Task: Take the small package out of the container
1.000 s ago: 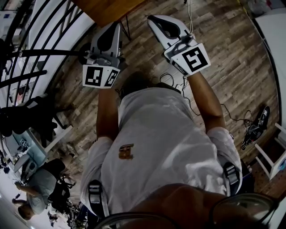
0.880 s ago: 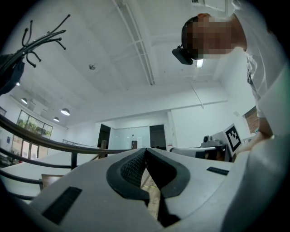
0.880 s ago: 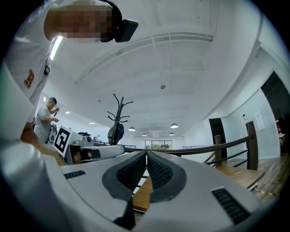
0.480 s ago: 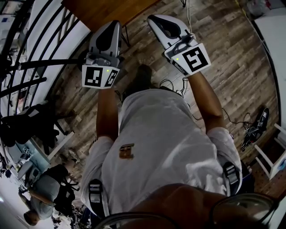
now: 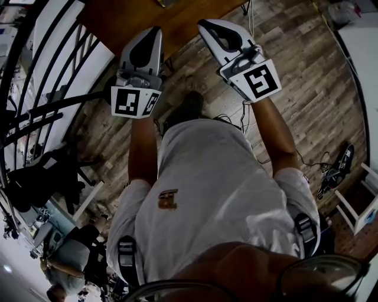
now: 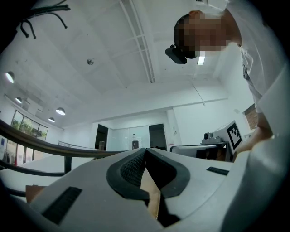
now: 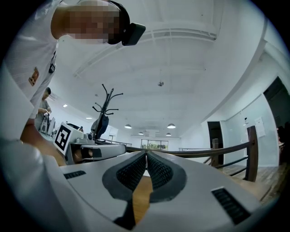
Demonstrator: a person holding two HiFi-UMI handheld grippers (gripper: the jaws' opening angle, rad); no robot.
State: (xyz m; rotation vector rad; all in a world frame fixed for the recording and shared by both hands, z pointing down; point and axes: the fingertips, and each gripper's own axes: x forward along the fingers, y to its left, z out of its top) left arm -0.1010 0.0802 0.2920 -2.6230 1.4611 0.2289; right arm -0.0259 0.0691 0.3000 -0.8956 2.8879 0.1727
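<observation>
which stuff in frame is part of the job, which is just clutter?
Job: left gripper, right gripper, both shut, empty. No container or package in view.
Lying about: wooden table, floor cables, railing, white chair, coat stand.

floor (image 5: 307, 76): wood planks | table (image 5: 130, 17): brown wood | railing (image 5: 65, 103): black | ceiling (image 6: 113, 54): white

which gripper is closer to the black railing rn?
Left. The left gripper is just to the right of the black railing. The right gripper is farther right, on the far side of the left one.
</observation>
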